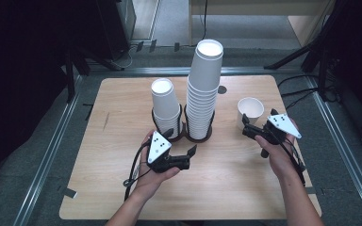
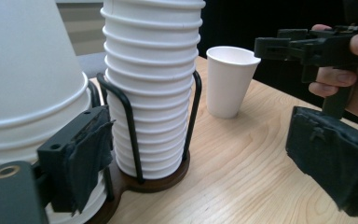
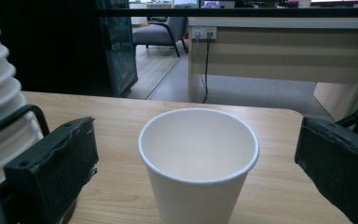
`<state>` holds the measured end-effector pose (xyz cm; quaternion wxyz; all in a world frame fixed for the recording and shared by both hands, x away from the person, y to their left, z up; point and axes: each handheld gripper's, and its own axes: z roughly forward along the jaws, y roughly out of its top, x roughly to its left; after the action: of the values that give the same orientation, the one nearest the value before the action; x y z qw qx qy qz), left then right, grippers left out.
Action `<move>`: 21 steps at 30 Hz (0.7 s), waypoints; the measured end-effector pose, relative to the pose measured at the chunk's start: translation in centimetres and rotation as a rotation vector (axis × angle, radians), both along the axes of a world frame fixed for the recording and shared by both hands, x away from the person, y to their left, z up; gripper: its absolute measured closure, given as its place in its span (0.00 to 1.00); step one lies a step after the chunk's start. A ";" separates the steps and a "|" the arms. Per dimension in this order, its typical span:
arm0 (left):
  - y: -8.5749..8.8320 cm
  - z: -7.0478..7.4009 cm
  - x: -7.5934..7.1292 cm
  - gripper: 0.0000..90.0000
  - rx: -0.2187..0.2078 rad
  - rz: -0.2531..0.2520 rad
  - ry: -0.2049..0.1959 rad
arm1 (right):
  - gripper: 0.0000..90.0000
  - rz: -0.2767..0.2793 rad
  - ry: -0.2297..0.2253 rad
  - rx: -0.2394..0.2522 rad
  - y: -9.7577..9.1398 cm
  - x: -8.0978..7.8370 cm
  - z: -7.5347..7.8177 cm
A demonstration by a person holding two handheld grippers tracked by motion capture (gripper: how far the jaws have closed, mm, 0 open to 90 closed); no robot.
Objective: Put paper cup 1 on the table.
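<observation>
L claw (image 1: 181, 141) released by cup stacks (image 1: 202, 94); R claw (image 1: 245, 123) released, single cup (image 1: 250, 110) between jaws

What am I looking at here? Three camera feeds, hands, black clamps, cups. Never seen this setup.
A person sits at a wooden table and holds a hand-operated two-jaw gripper in each hand: no robot arm. The high view looks down from above the table. The other two views come from cameras riding on each gripper, looking along its black jaws.

On the table a dark wire holder keeps two stacks of upside-down paper cups: a short stack and a tall stack. A single cup stands upright, apart to the right.

The left gripper sits by the stacks with open jaws, holding nothing. The right gripper is open, its jaws on either side of the single cup without pressing it.
</observation>
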<state>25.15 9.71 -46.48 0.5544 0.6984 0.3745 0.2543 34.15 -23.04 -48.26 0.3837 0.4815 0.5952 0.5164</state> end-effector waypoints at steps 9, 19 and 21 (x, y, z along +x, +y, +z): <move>-0.8 1.4 1.7 0.00 -0.001 0.008 -0.008 | 0.00 0.048 -0.032 0.012 0.8 -0.8 3.2; -1.8 2.8 3.7 0.00 -0.018 0.028 -0.023 | 0.00 0.098 -0.084 0.040 2.7 -1.5 7.2; -2.0 2.9 4.0 0.00 -0.020 0.030 -0.023 | 0.00 0.110 -0.094 0.042 3.1 -1.6 8.0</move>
<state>29.17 7.71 -43.54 0.5617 0.6841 0.3812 0.2669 32.54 -19.90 -40.28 0.3717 0.4314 0.5911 0.5712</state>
